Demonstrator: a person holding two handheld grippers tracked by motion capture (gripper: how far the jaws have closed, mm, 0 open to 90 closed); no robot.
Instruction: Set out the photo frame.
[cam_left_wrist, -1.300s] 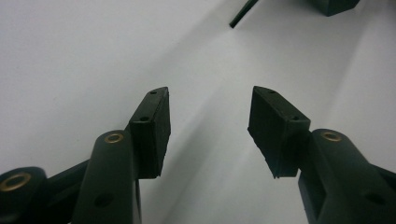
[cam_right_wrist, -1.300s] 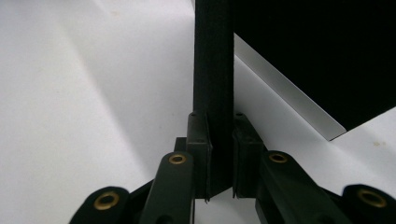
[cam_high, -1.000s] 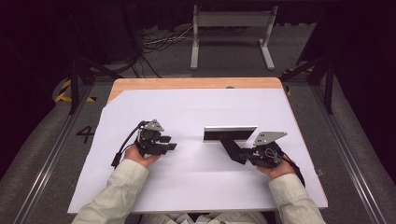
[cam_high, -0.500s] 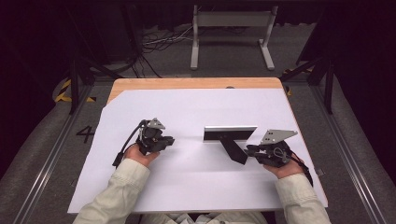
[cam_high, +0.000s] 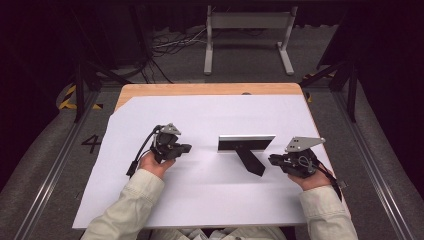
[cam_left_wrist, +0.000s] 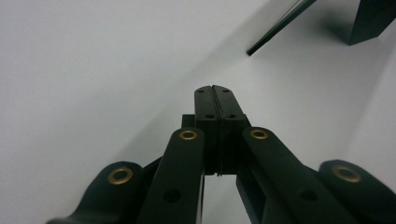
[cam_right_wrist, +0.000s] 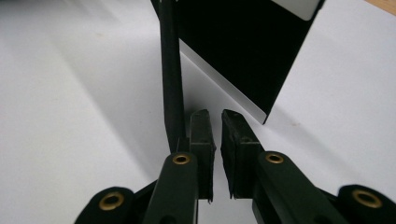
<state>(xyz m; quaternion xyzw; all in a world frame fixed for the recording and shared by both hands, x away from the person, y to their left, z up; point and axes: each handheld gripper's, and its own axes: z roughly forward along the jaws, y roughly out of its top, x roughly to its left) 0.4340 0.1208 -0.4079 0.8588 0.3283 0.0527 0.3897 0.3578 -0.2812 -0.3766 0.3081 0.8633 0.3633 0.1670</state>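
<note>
I see the desk, wood at its far edge, covered by a large white sheet; beyond it lie a grey floor, cables and a metal stand in a dark room. Near the middle of the sheet stands a picture frame, its black back with a pale edge turned toward me, propped on a black strut that slants toward my right hand. My left gripper sits on the sheet well left of the frame, its jaws having just closed flat together with nothing between them. My right gripper hovers just beside the strut's foot; its jaws have just narrowed to a thin gap, with nothing between them, the strut just outside one jaw.
</note>
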